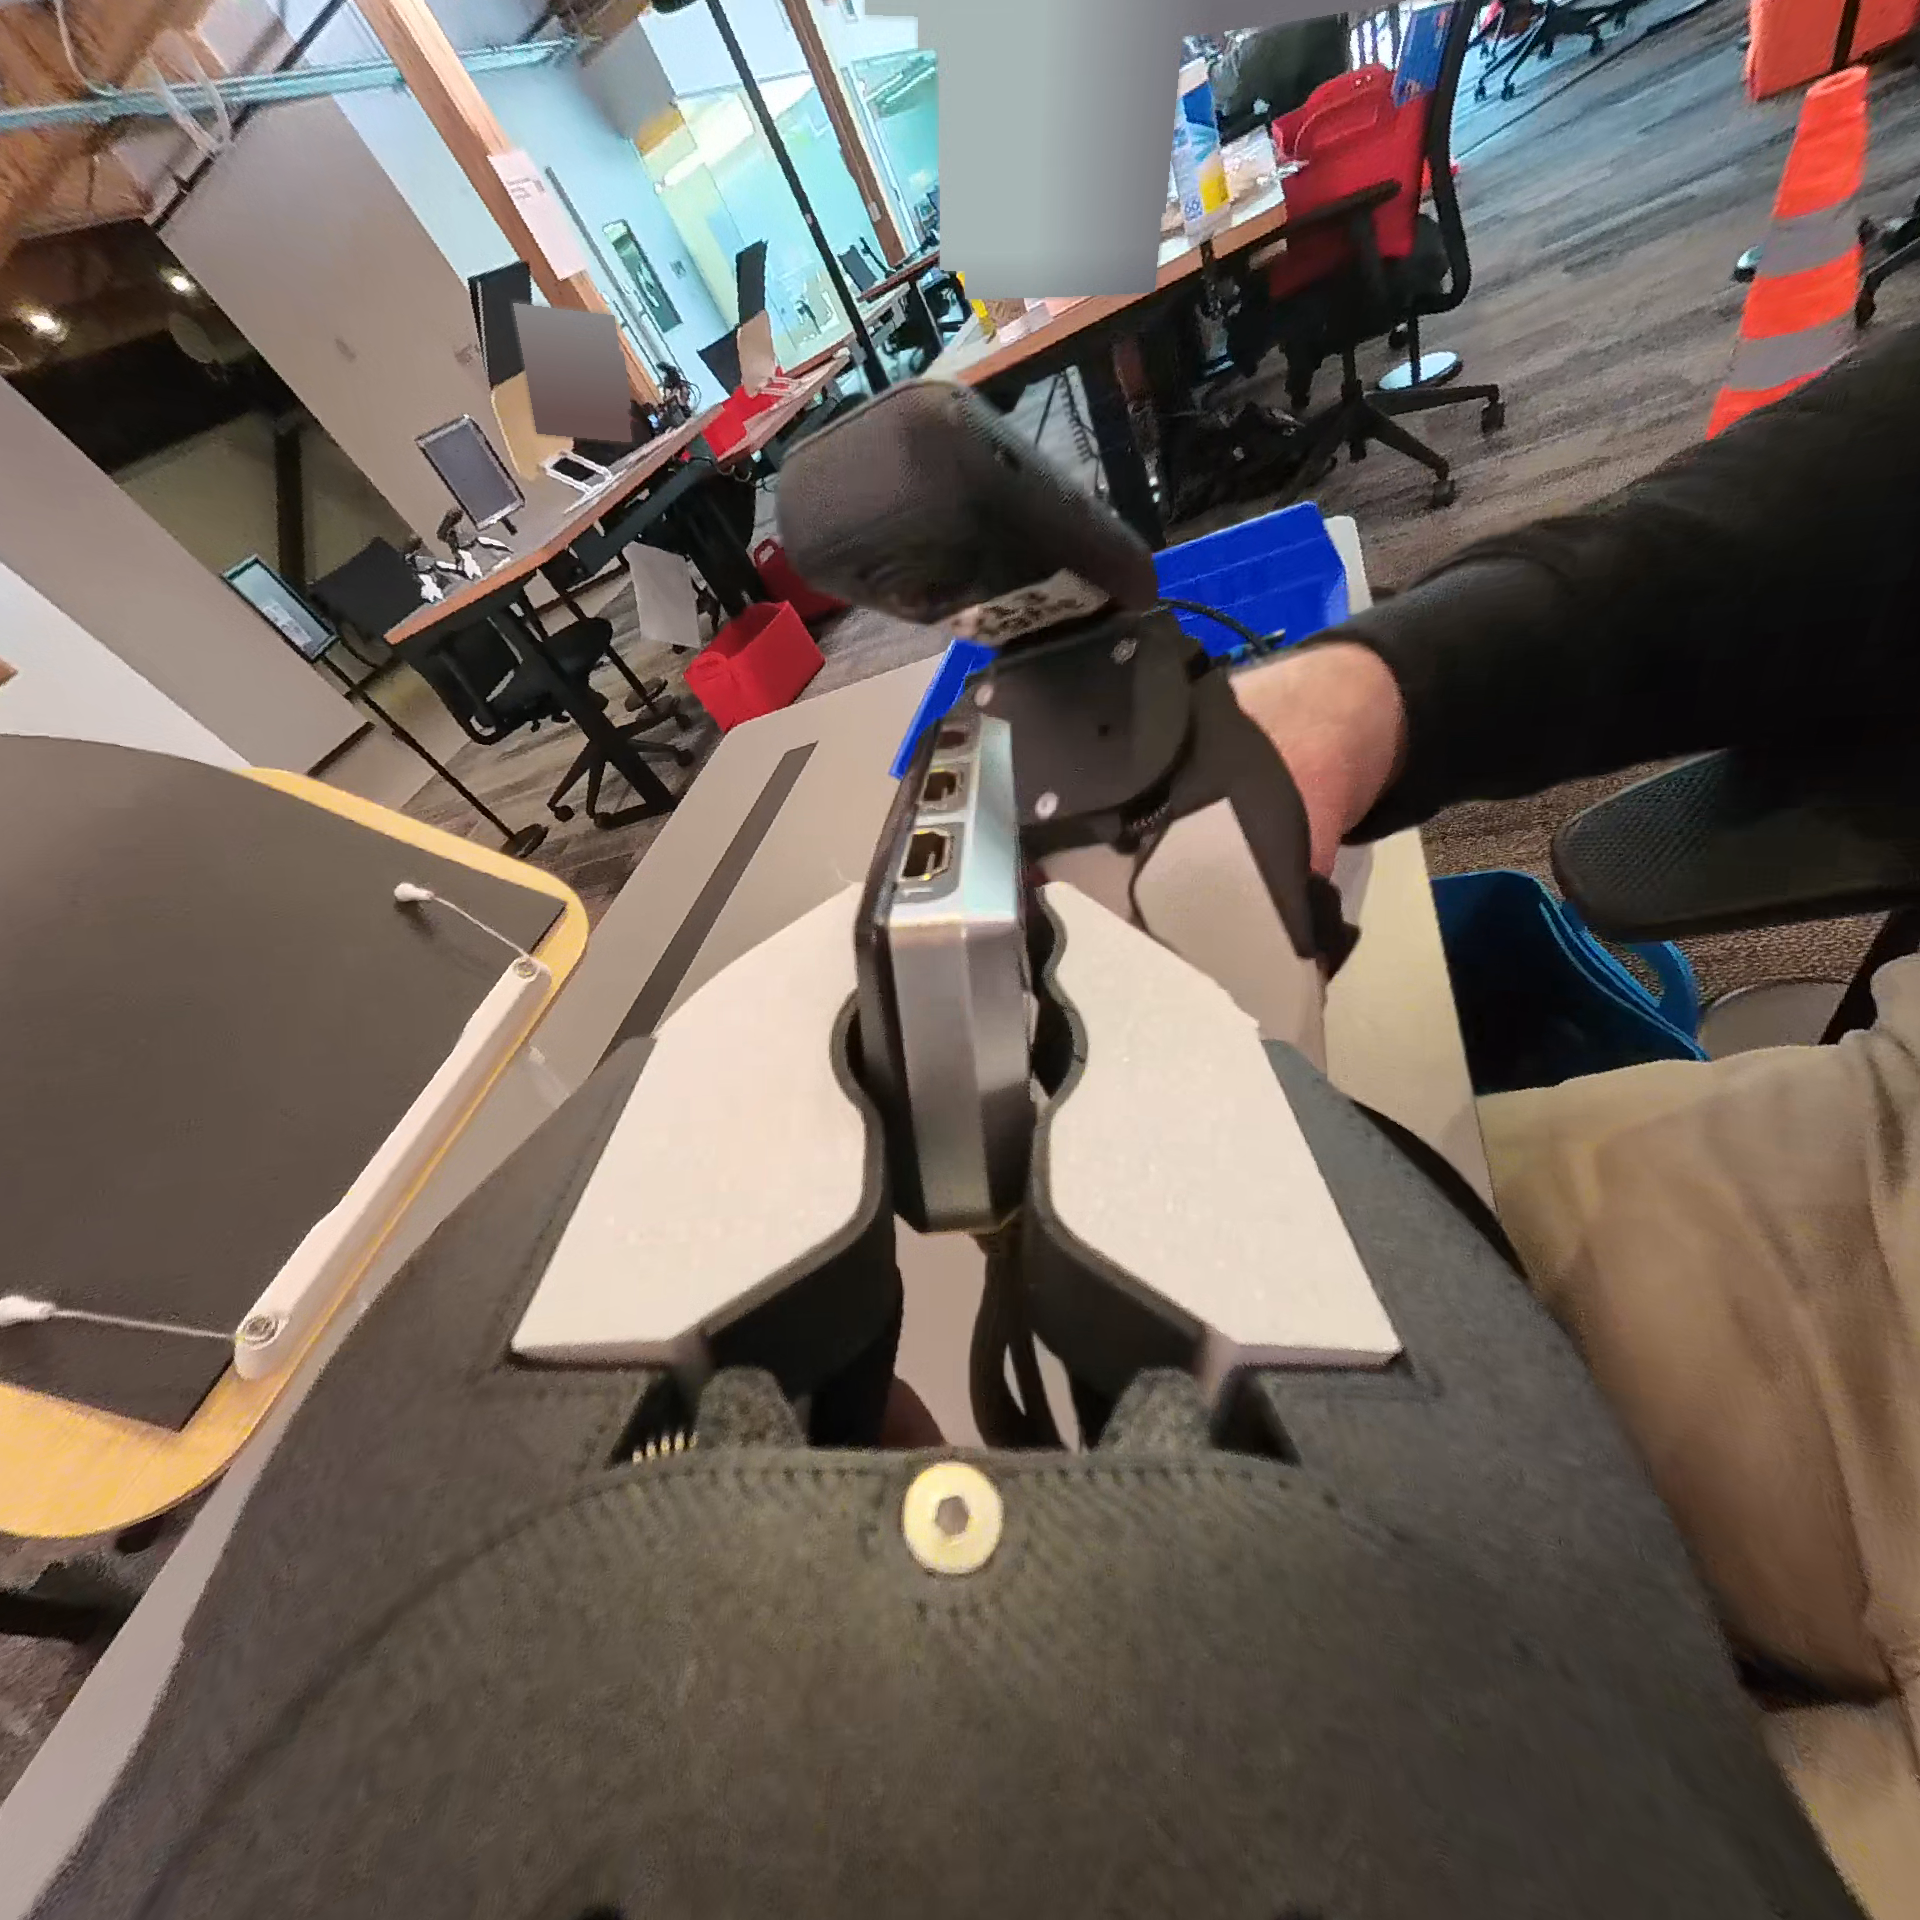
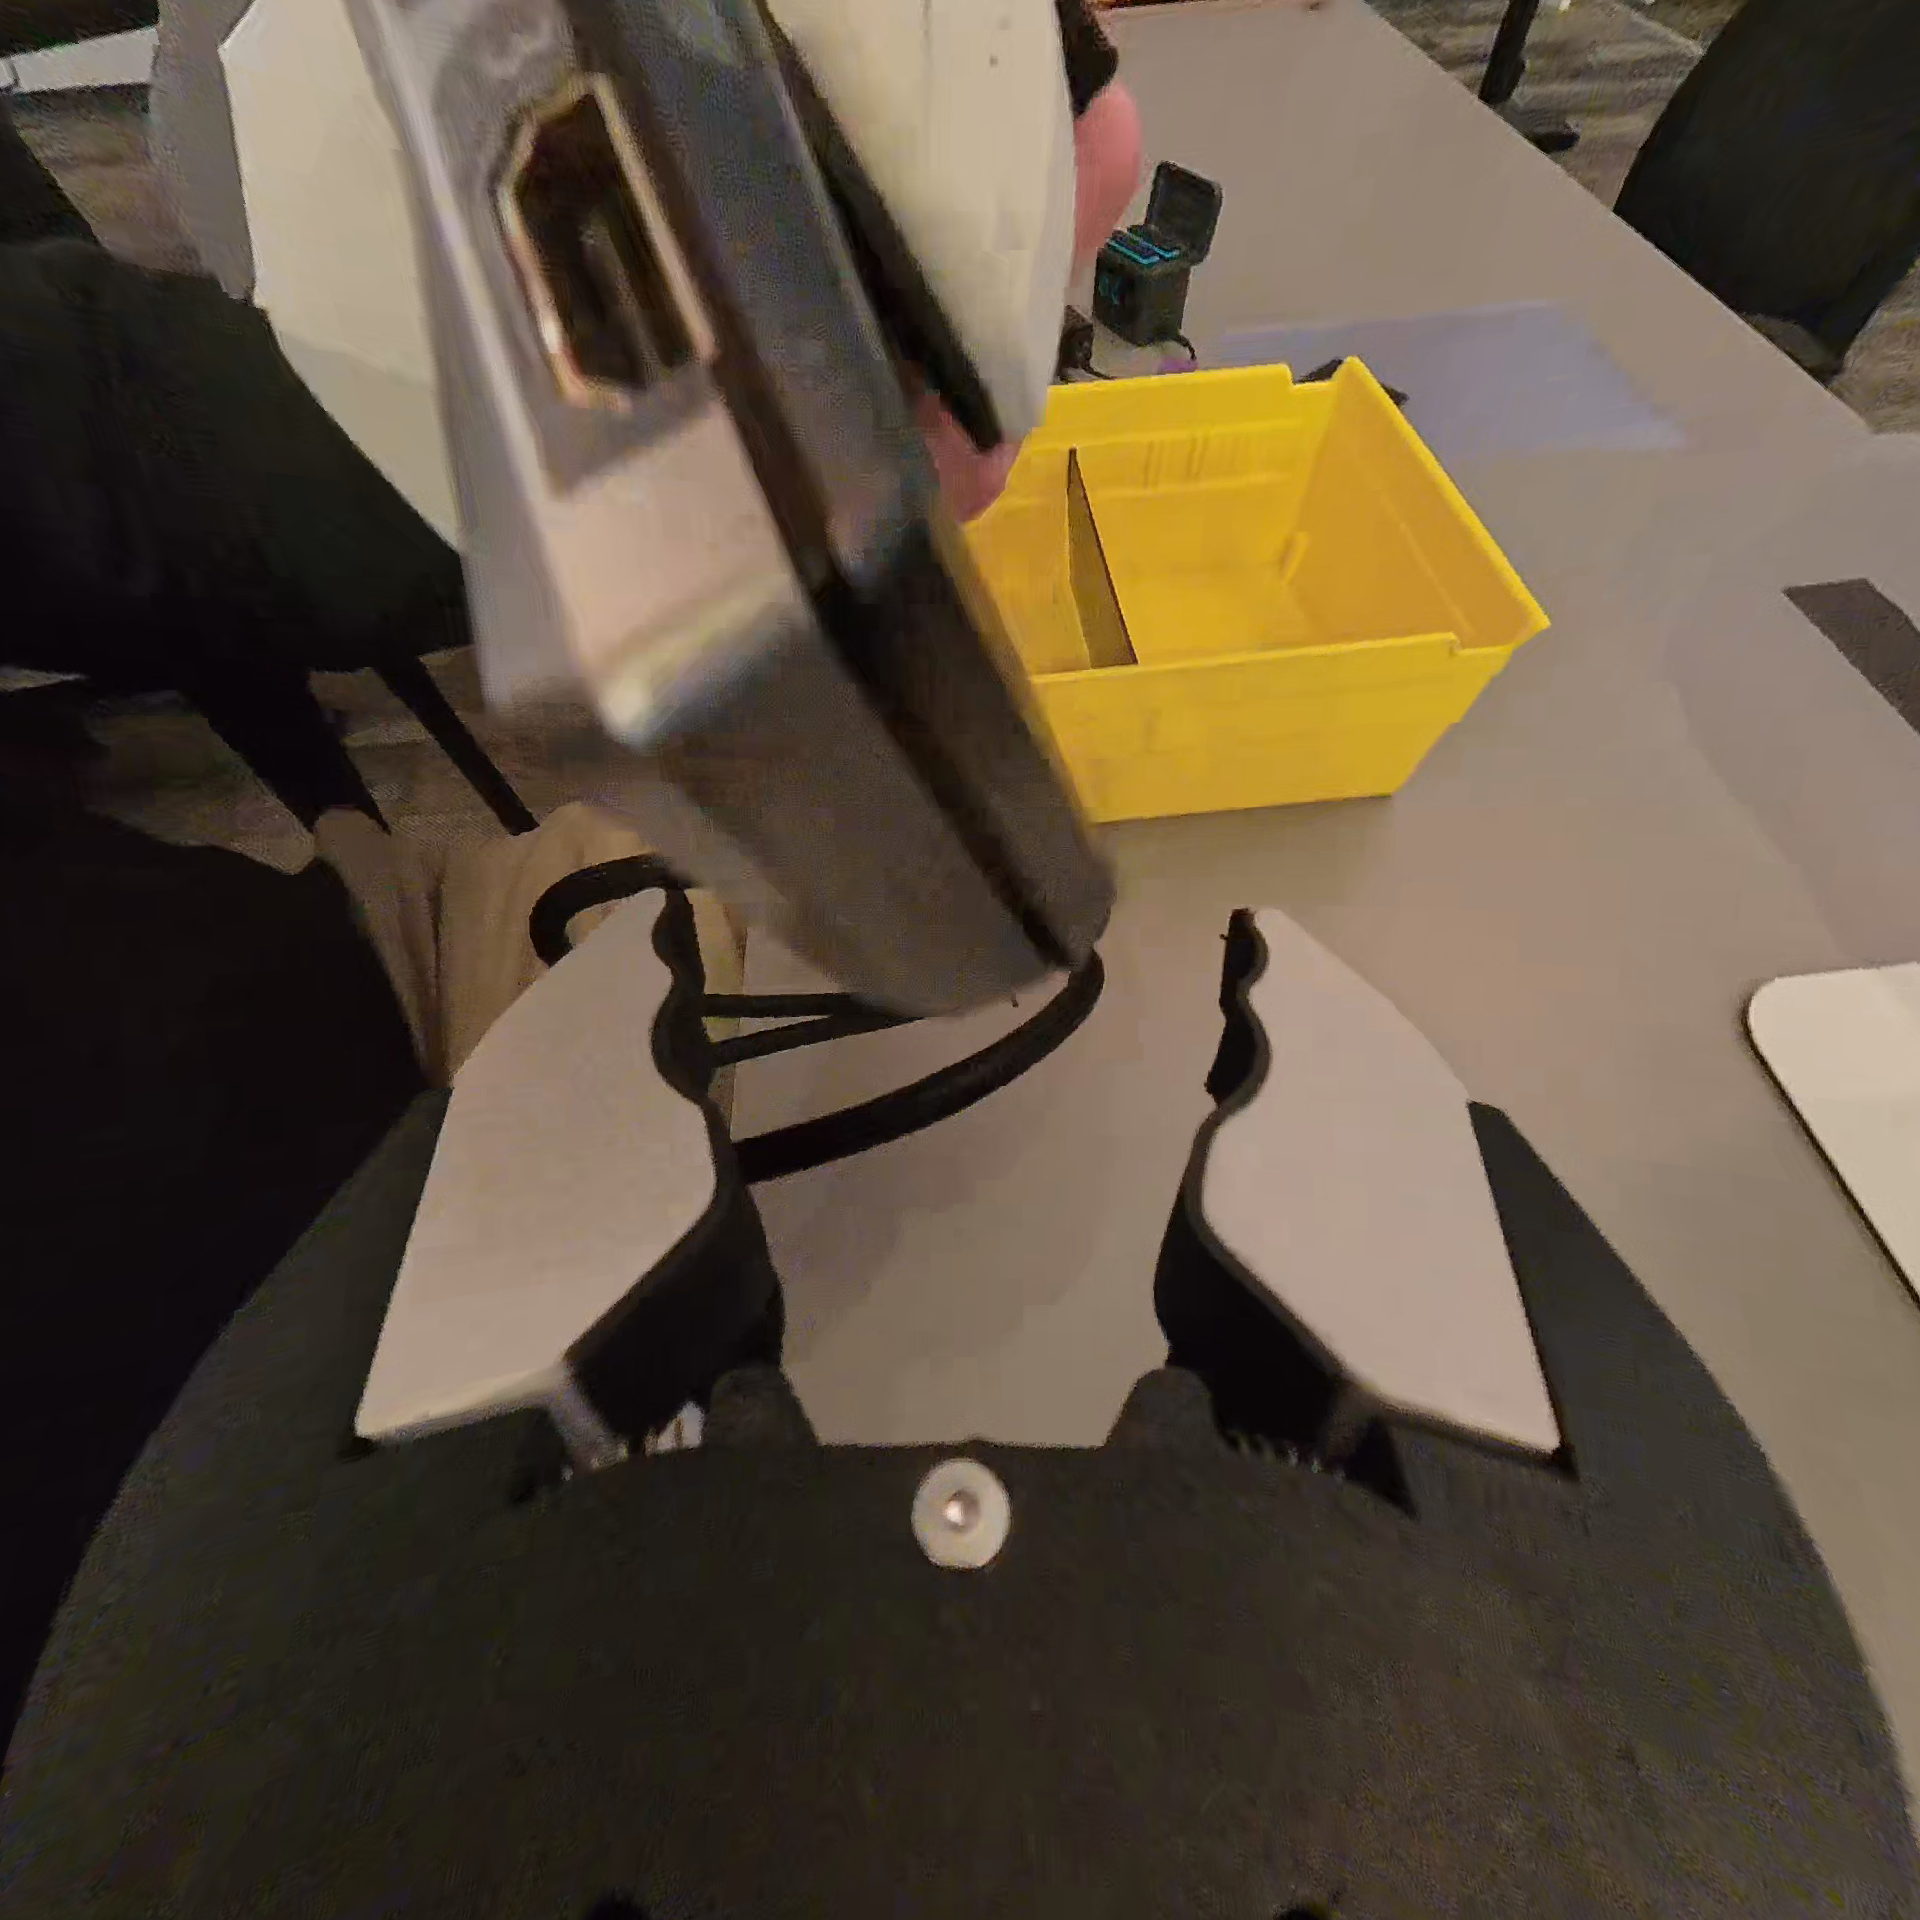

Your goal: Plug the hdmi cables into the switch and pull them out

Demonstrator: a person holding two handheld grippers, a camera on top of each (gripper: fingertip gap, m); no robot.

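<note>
My left gripper (image 1: 951, 935) is shut on the HDMI switch (image 1: 961, 1060), a silver and black box held on edge above the grey table. Three empty ports (image 1: 928, 857) show along its side. Black cables (image 1: 997, 1340) hang under it between my fingers. In the right wrist view the switch (image 2: 727, 582) fills the upper left, with an empty port (image 2: 597, 244) facing me. My right gripper (image 2: 954, 925) is open and empty just below the switch. A black cable (image 2: 935, 1091) curves between its fingers on the table. The right gripper's black body (image 1: 1091, 717) sits just beyond the switch.
A yellow bin (image 2: 1247, 623) stands on the grey table (image 2: 1558, 935) past the switch, with a small black case (image 2: 1153, 270) behind it. A white pad (image 2: 1849, 1091) lies at the right edge. A blue bin (image 1: 1247, 582) stands at the table's far end. A black board with a yellow rim (image 1: 208, 1039) is to the left. My hands' fingertips stand some 9 cm from each other.
</note>
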